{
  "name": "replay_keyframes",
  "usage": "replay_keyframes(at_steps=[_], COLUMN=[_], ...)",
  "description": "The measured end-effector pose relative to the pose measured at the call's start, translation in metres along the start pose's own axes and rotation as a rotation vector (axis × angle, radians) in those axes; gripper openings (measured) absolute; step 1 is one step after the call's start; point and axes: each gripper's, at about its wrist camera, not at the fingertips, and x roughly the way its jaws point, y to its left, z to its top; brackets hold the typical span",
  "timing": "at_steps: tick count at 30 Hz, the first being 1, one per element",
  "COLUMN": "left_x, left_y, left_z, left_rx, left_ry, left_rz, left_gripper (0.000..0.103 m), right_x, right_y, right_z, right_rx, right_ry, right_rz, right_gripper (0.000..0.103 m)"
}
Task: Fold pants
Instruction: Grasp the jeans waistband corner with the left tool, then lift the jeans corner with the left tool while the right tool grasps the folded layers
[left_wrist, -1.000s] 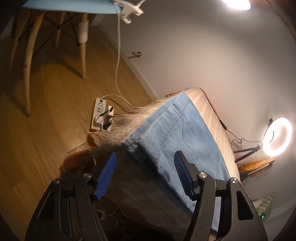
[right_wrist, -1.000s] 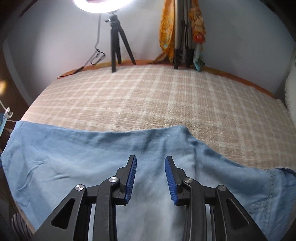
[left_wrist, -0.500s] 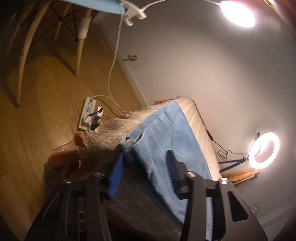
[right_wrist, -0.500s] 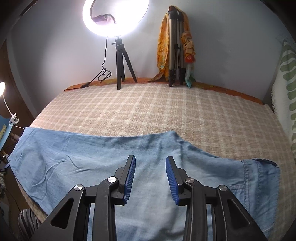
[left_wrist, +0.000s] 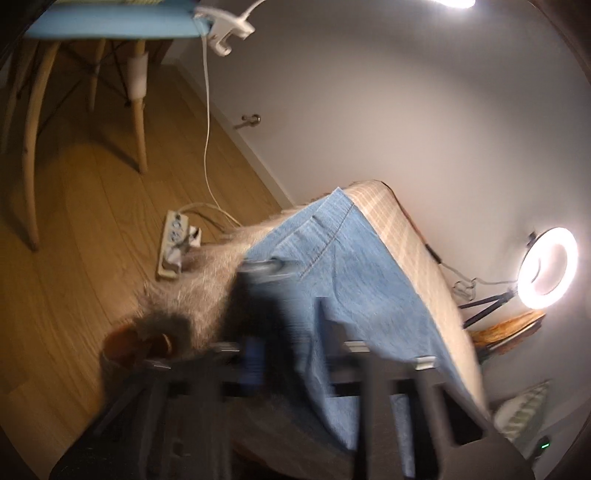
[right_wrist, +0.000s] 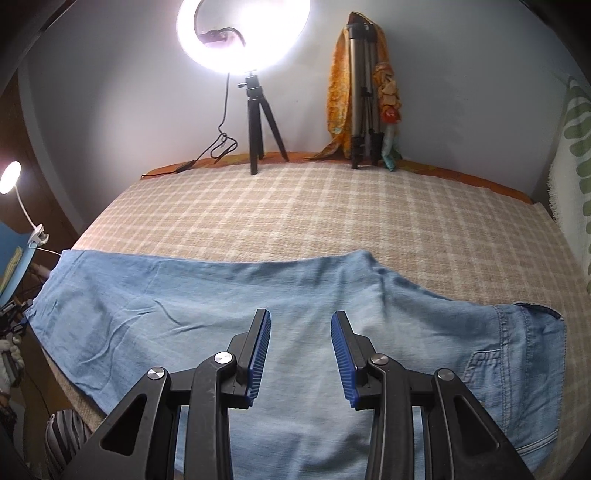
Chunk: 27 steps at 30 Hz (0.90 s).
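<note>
Light blue denim pants (right_wrist: 221, 314) lie flat across the checked bed cover (right_wrist: 332, 214), waistband and pocket to the right. My right gripper (right_wrist: 301, 350) hovers open above the middle of them, with nothing between its pads. In the left wrist view the leg end of the pants (left_wrist: 351, 277) hangs over the bed's corner. My left gripper (left_wrist: 291, 350) is blurred and its jaws are closing, with a fold of denim near the hem pinched between them.
A lit ring light (right_wrist: 243, 33) on a small tripod and a tall tripod (right_wrist: 364, 110) draped in orange cloth stand at the bed's far edge. A leaf-print pillow (right_wrist: 572, 166) lies on the right. On the wooden floor are a power strip (left_wrist: 171, 243) and a chair (left_wrist: 136, 92).
The left jaws have narrowed from wide apart onto the denim at the leg end. The right gripper has risen, so more of the pants and the ring light show.
</note>
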Motion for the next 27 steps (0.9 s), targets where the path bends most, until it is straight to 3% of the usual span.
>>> replay_keyframes(at_steps=[6,13,16,19,24,27], left_x=[-0.012,-0.022,-0.023,-0.020,-0.010,-0.004], left_y=[-0.041,-0.117,-0.153,-0.175,-0.196,-0.208], left_z=[0.001,-0.021,-0.045,-0.070,-0.107,-0.126], left_rx=[0.176,0.432,0.551,0.623,0.670,0.714], left_ry=[-0.071,-0.097,-0.075,-0.031,0.067,0.114], left_rz=[0.021,-0.030,-0.083,-0.143,-0.231,-0.263], left_gripper=[0.011,0.010,0.010,0.010,0.010,0.010], right_x=[0.000,0.003,0.007,0.014,0.038,0.060], right_y=[0.016,0.045,0.063,0.080,0.129,0.164], right_z=[0.000,-0.001,0.001,0.006,0.019,0.029], right_rx=[-0.001,-0.005,-0.010,-0.004,-0.031,-0.047], right_ry=[0.006,0.029,0.045,0.064,0.114,0.165], right_rz=[0.043,0.141,0.192,0.258,0.384,0.475], right_gripper=[0.035,0.037,0.046,0.048,0.061,0.062])
